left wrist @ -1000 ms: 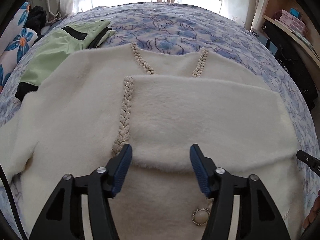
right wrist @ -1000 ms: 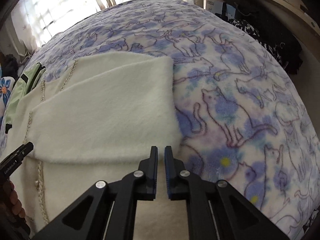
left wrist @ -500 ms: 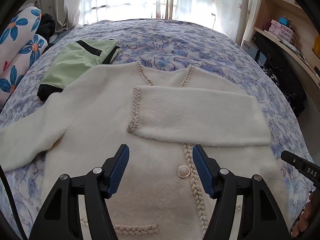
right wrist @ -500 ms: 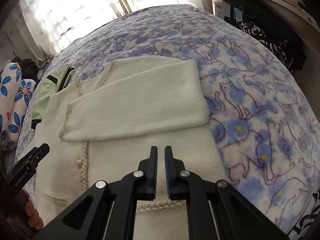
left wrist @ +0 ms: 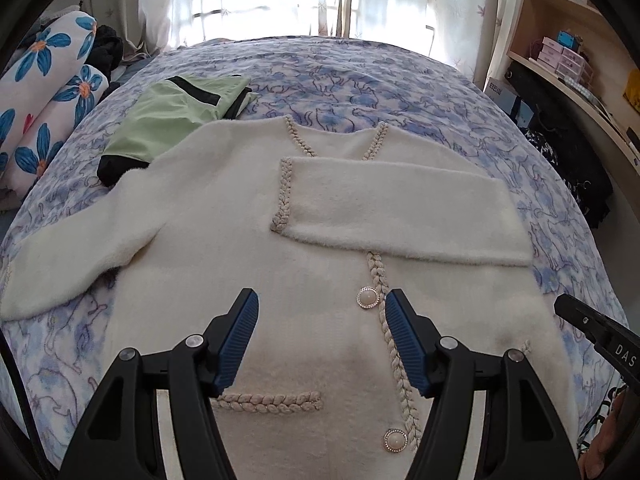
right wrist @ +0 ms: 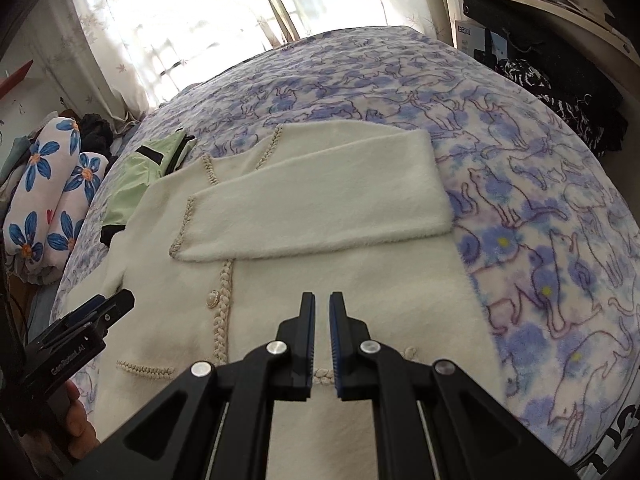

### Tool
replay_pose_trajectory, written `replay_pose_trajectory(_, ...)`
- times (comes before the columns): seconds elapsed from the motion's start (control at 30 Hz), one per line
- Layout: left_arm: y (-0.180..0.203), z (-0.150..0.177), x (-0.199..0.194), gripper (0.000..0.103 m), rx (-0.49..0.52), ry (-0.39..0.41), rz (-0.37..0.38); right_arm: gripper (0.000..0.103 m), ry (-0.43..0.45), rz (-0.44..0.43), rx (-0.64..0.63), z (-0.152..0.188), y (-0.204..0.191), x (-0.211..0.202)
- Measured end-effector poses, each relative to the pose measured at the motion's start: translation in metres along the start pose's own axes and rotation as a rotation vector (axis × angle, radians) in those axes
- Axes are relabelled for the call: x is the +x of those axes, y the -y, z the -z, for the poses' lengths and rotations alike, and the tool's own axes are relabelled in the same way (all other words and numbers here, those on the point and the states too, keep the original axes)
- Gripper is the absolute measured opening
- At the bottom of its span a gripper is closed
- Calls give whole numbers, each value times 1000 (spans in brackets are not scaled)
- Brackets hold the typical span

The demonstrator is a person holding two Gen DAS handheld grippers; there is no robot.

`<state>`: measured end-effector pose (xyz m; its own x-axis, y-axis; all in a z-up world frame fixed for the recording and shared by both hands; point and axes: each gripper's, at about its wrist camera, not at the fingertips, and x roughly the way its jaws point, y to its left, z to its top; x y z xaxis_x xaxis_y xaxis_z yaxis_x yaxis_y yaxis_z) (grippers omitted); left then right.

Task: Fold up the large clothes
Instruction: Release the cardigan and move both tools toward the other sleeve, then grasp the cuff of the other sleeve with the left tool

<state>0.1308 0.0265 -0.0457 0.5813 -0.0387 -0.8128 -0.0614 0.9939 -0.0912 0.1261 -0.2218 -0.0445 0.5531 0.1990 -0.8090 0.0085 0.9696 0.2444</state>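
A cream fluffy cardigan (left wrist: 224,248) with braided trim and pearl buttons lies flat on the bed; it also shows in the right wrist view (right wrist: 360,280). Its right sleeve (left wrist: 400,208) is folded across the chest, shown too in the right wrist view (right wrist: 320,208). Its left sleeve (left wrist: 76,256) lies spread out to the left. My left gripper (left wrist: 320,316) is open and empty above the cardigan's lower front. My right gripper (right wrist: 322,316) is shut and empty above the cardigan's right hem side.
A folded green garment (left wrist: 172,120) with black trim lies at the cardigan's far left shoulder. Floral pillows (left wrist: 40,120) sit at the left. Shelves and dark clothes (left wrist: 568,140) stand along the bed's right side. The bedspread (right wrist: 540,240) has a blue cat print.
Both grippers have pulled back and up from the folded sleeve toward the hem. More of the cardigan and room shows. The sleeve stays folded across the chest.
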Motion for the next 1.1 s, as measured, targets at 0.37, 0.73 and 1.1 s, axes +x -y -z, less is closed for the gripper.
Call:
replay_pose_trajectory(0.37,-11,32,-20,65,-3,-26,-2,7,0,10,-51,37,-21,-13)
replay_pose_trajectory(0.73,-54,54,-47,65,-28,2,-26,8,-40,-80,-134,54,-69,-12)
replay_pose_trajectory(1.1,-170,78,-48,73,-214,-26,-129,35,-40,-140,-279,59,-144,-6)
